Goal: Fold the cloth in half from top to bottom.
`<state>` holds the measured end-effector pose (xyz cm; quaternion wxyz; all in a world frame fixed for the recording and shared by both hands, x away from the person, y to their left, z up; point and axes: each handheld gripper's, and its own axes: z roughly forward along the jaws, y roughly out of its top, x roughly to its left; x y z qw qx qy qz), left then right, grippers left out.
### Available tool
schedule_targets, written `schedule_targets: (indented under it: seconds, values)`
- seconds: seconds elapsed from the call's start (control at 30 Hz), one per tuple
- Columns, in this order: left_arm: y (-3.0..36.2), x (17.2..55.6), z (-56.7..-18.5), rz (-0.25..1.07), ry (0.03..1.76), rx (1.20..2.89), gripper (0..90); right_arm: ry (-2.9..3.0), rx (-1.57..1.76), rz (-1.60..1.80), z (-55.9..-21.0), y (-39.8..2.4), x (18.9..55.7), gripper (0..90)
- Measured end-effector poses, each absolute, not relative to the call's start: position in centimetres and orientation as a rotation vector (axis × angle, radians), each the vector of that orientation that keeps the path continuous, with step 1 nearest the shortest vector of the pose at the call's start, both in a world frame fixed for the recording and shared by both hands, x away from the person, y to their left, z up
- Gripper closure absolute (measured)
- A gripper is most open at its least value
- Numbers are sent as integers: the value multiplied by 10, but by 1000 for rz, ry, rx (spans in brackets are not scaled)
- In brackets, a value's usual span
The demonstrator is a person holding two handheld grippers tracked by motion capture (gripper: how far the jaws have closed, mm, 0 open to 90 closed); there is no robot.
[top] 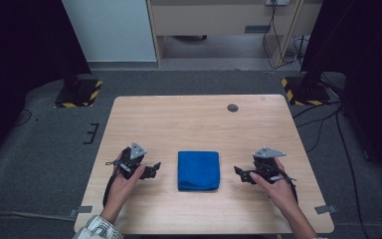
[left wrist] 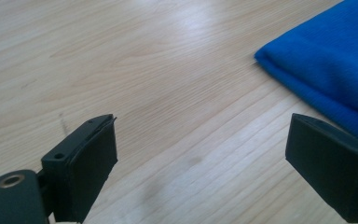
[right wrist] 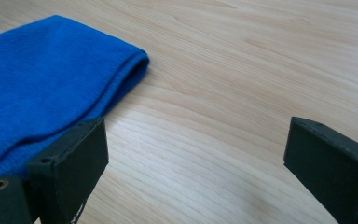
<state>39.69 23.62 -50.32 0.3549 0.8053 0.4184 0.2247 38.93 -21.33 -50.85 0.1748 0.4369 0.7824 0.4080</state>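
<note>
High view: overhead from the person's side, facing forward and down, whole table (top: 199,114) in frame. Both gripper views: low, close to the tabletop, looking inward. All three share the blue cloth (top: 198,170) at centre.

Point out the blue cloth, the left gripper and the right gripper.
blue cloth (top: 198,170), high view, centre of its top.
left gripper (top: 156,167), high view, between its jaw tips.
right gripper (top: 237,172), high view, between its jaw tips.

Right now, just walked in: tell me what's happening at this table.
A person sits at a wooden table holding a pair of tongs in each hand. The left tongs and right tongs rest on either side of a folded blue cloth, both pointing in at it. Both are open and hold nothing; the cloth lies flat, untouched.
</note>
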Motion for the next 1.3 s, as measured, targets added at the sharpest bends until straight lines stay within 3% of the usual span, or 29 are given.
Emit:
schedule_targets:
  seconds: [0.87, 1.3]
  values:
    - [255, 441, -529, 550, 1264, 2086, 68, 2068, 1541, 1071, -521, -270, 453, 75]
    - [259, 445, -535, 524, 1286, 2074, 45, 2048, 1609, 1003, -534, -271, 463, 63]
